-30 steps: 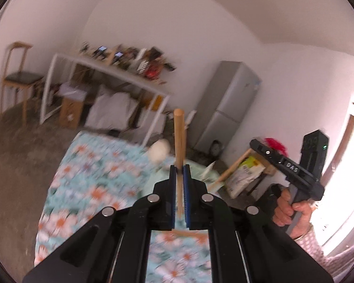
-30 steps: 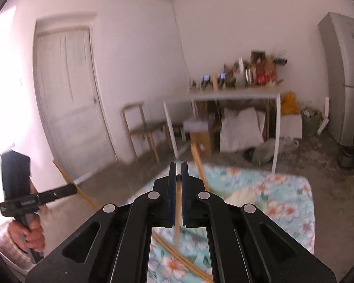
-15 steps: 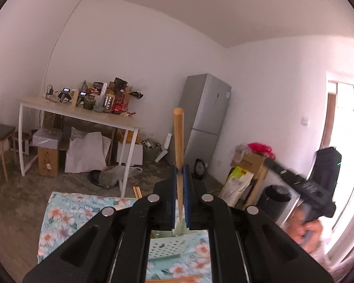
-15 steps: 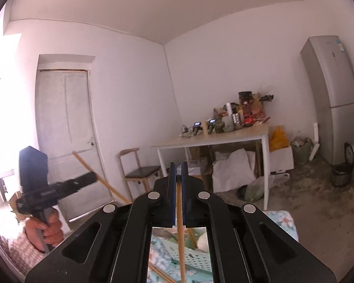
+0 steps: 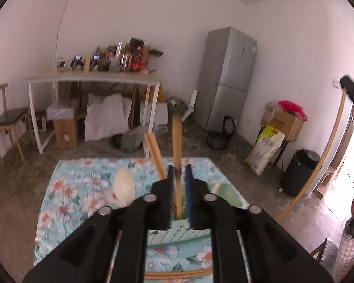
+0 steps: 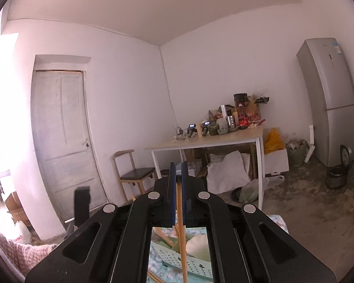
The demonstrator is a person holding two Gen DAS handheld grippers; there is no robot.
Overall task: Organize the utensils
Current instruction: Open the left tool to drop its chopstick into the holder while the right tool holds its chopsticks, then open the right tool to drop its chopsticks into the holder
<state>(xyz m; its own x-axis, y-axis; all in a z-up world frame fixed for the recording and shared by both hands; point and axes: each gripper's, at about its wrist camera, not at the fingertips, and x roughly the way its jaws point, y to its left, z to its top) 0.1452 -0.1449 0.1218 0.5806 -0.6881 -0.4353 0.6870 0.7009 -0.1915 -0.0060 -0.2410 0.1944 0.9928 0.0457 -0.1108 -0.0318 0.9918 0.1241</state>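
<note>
The right gripper (image 6: 178, 176) fills the lower half, jaws clamped on a thin wooden stick (image 6: 180, 214) that runs down toward 6 o'clock. Below it sits a pale green perforated basket (image 6: 177, 258) on a floral cloth (image 6: 277, 221). A door (image 6: 63, 136) stands at 9 o'clock, a chair (image 6: 135, 172) near centre, a cluttered table (image 6: 212, 141) at 2 o'clock, a fridge (image 6: 330, 99) at 3 o'clock.

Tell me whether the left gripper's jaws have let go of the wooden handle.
Letting go: the left gripper jaws are opening, with gaps beside the wooden handle, which stands nearly upright between them over the green basket.
</note>
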